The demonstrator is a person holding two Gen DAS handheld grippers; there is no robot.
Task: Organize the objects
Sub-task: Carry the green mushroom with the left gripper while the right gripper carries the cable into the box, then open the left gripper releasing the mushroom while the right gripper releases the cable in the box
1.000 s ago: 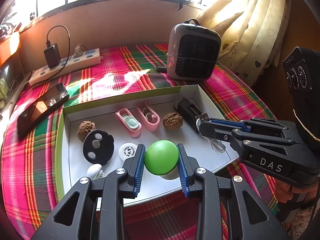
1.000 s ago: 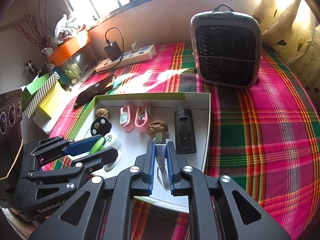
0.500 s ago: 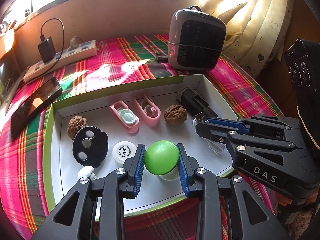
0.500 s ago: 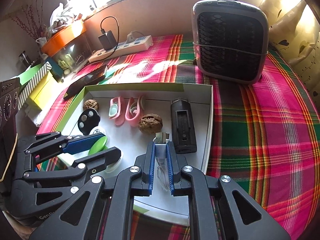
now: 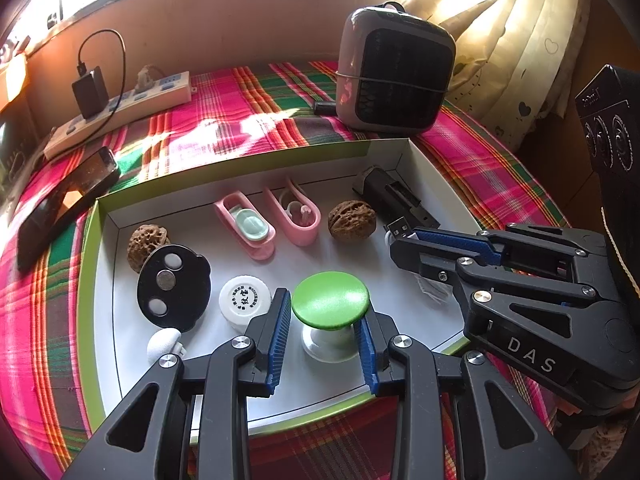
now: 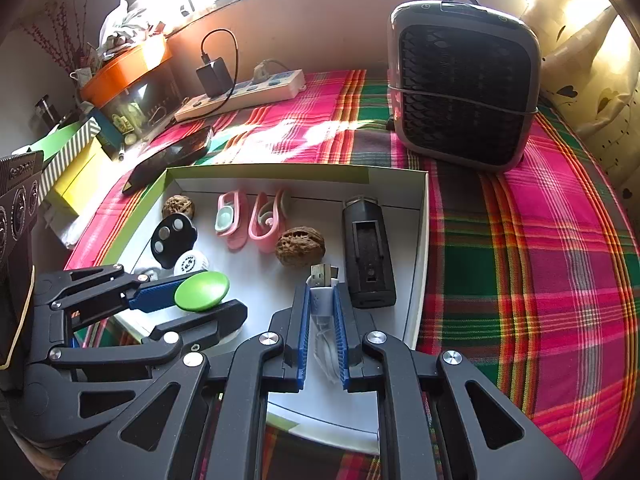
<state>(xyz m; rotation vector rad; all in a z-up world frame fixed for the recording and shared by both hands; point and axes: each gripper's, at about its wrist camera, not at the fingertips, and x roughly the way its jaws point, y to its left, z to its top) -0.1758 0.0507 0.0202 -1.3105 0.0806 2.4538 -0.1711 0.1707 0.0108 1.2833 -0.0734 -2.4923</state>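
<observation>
Home, heart-print curtains (image 5: 516,60), plaid tablecloth (image 6: 540,264)

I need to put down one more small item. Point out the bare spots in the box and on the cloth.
Inside the box, the floor is bare along the near wall, in front of the USB plug. The plaid cloth right of the box, in front of the heater, is wide open. The box's left half is crowded: the walnut, black disc and white cap sit close together.
</observation>
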